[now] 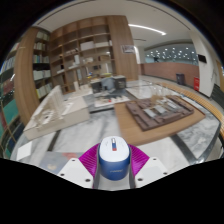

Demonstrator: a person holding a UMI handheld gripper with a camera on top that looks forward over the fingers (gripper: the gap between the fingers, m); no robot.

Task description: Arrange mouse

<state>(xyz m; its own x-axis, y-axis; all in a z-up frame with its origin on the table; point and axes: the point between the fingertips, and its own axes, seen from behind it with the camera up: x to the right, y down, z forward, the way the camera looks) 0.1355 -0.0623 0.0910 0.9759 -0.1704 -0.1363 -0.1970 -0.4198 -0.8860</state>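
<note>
A white and blue computer mouse (112,158) with a red mark on its scroll wheel sits between my gripper's (112,162) two fingers. The magenta pads (89,160) press on both of its sides. The mouse is held up in the air, well above the floor and the furniture. Its underside is hidden.
A large room lies ahead, seen from high up. A long white table (55,120) stands at the left, a table with models or trays (155,108) at the right, and tall wooden bookshelves (85,50) at the back. A dark striped floor (75,140) lies below.
</note>
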